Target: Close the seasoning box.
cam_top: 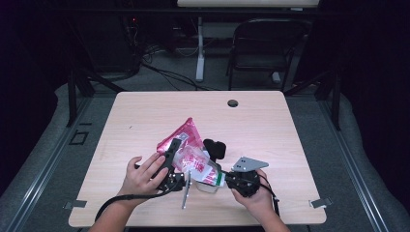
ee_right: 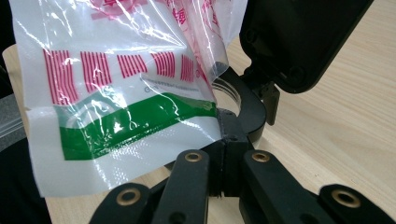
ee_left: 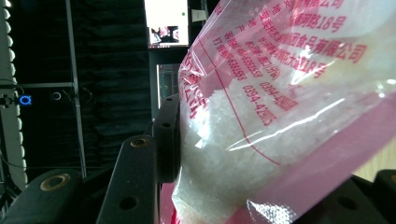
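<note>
Where the pale wooden table (cam_top: 270,121) runs toward the person's edge, a clear plastic bag with red and pink print and a green band (cam_top: 193,162), lifted off the wood between two hand-held tools. Near that bag's bottom corner, the right gripper (cam_top: 223,177), black with a grey three-cornered plate on top, clenched: in the right gripper view, jaws pressed flat together with the bag's sealed white-and-green edge (ee_right: 135,121) pinched between them. On the bag's other side, the left gripper (cam_top: 170,155), black and angled upward, grasping the fuller part: in the left gripper view, one black pad (ee_left: 167,140) pressed into the bag's side, white granules (ee_left: 215,149) bulging against the film beside it, the opposite pad hidden behind pink plastic. Red printed characters across the upper film of the bag (ee_left: 280,84). Just behind the bag on the table, a small black rounded object (cam_top: 215,149), too dark to identify. Behind the bag in the right gripper view, a large black casing (ee_right: 299,37) with a curved black bracket beneath it, close to the bag's crumpled top. Beyond the bag, a round cable hole (cam_top: 233,103) at the table's far edge, well apart. Below the bag, a person's two hands wrapped around the gripper bodies, a black cable (cam_top: 121,199) trailing from the left one.
</note>
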Demonstrator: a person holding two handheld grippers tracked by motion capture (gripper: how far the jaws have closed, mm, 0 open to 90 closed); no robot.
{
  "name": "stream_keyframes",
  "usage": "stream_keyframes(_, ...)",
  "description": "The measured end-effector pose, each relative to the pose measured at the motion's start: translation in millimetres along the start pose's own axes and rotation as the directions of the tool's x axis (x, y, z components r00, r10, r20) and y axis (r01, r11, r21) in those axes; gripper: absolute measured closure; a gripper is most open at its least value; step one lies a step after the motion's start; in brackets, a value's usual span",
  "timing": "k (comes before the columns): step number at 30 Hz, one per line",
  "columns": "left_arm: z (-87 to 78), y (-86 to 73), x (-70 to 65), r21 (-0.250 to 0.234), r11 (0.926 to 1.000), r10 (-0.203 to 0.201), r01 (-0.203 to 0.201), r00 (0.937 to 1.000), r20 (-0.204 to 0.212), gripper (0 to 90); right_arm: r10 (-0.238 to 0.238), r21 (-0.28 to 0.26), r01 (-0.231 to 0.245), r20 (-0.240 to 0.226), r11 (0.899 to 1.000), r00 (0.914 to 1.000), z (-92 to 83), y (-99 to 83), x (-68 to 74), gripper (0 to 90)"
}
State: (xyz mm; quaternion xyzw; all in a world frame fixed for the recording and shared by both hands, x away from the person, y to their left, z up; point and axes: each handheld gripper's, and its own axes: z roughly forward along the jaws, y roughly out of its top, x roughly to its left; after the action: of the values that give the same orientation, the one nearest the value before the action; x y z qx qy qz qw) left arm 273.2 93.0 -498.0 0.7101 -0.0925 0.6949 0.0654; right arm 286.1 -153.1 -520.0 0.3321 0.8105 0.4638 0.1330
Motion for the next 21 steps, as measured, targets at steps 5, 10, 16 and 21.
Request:
stream_keyframes(5, -0.2, 0.2, 0.2, -0.001, 1.0000, 0.002, -0.002, 1.0000, -0.001, 61.9, 0.000, 0.000, 0.000, 0.001, 1.000, 1.0000, -0.1, -0.1, -0.1, 90.0)
stream_keyframes(10, -0.6, 0.3, 1.2, 0.000, 1.0000, 0.002, -0.002, 1.0000, -0.001, 61.7, 0.001, 0.000, -0.001, 0.000, 1.000, 1.0000, 0.0, 0.0, 0.0, 90.0)
stream_keyframes(16, -1.2, 0.6, 1.2, -0.001, 1.0000, -0.008, 0.008, 1.0000, 0.000, 61.6, 0.003, -0.001, -0.003, 0.000, 1.000, 1.0000, 0.1, -0.1, 0.1, 90.0)
stream_keyframes(21, -1.3, 0.4, 1.5, -0.002, 1.0000, -0.009, 0.009, 1.0000, 0.000, 61.7, 0.003, -0.003, -0.003, -0.001, 1.000, 1.0000, 0.4, -0.1, 0.5, 90.0)
